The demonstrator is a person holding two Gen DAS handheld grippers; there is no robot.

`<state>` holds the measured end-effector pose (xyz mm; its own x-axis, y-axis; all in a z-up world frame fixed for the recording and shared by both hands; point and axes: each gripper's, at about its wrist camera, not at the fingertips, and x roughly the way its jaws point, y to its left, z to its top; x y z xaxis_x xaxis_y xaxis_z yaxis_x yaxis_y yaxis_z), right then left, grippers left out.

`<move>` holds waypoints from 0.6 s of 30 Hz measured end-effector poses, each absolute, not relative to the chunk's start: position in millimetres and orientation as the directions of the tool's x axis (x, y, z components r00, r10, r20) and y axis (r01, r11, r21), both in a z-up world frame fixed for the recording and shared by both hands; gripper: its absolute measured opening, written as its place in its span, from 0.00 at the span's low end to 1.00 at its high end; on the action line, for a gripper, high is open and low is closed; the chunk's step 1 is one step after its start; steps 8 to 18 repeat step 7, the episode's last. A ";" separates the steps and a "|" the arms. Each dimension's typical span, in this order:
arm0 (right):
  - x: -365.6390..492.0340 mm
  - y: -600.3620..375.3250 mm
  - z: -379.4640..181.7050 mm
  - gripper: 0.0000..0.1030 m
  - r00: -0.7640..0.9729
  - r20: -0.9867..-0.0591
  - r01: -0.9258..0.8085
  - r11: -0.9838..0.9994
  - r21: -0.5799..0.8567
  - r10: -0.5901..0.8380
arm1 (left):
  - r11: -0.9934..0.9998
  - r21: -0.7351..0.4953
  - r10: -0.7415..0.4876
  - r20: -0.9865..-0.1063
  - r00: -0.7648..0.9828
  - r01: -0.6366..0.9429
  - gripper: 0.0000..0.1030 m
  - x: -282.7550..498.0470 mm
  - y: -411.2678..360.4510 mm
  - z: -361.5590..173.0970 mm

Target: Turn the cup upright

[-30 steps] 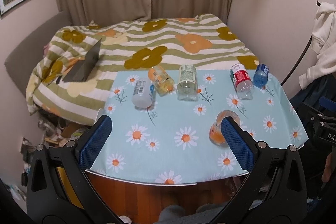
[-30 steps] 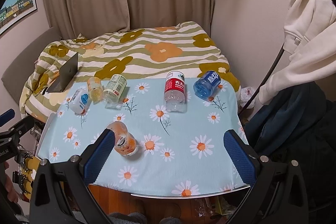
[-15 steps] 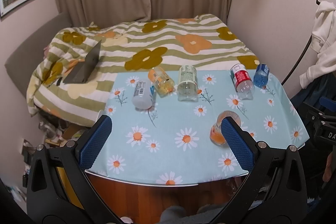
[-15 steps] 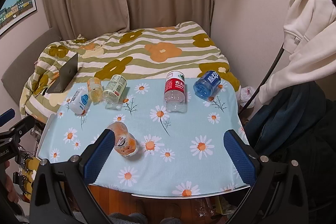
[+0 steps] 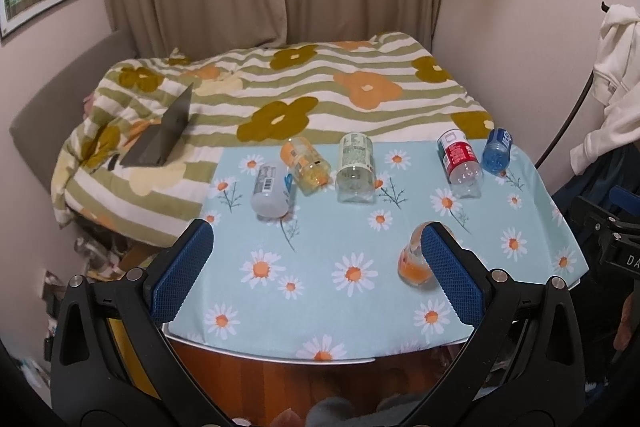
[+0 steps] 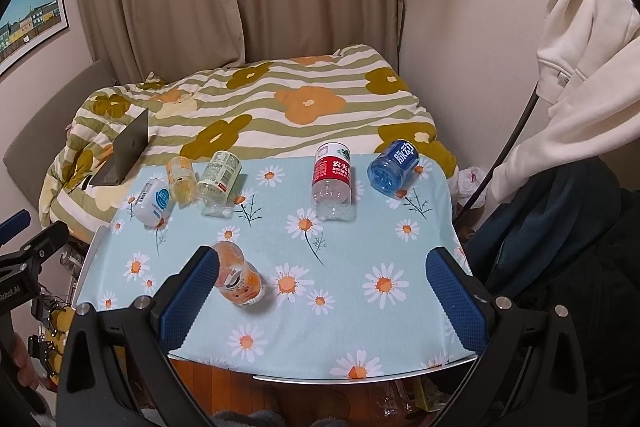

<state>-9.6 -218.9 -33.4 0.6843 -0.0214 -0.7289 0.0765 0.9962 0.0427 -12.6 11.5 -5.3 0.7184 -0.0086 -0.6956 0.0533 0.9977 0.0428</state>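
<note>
A clear cup with an orange print [image 5: 414,259] lies on its side on the daisy-print tablecloth [image 5: 340,239], near the front. It also shows in the right wrist view [image 6: 236,279]. My left gripper [image 5: 316,259] is open and empty above the table's front edge; its right finger partly hides the cup. My right gripper [image 6: 320,279] is open and empty above the front edge; its left finger overlaps the cup's near side. Neither gripper touches the cup.
Several bottles lie on their sides along the table's far edge: a white one [image 5: 270,191], an orange one [image 5: 306,165], a clear green-labelled one [image 5: 355,167], a red-labelled one [image 6: 332,179] and a blue one [image 6: 394,167]. Behind is a bed with a laptop [image 5: 164,135]. Clothes hang at the right [image 6: 580,75].
Both views have shifted only slightly. The cup and the bottles have not moved. Both grippers stay open.
</note>
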 end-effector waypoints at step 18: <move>-11.1 -219.4 -32.1 1.00 0.687 -0.726 0.074 0.996 0.043 -0.020 | 0.996 0.070 0.012 -0.688 0.726 0.050 1.00 -11.4 7.8 -4.3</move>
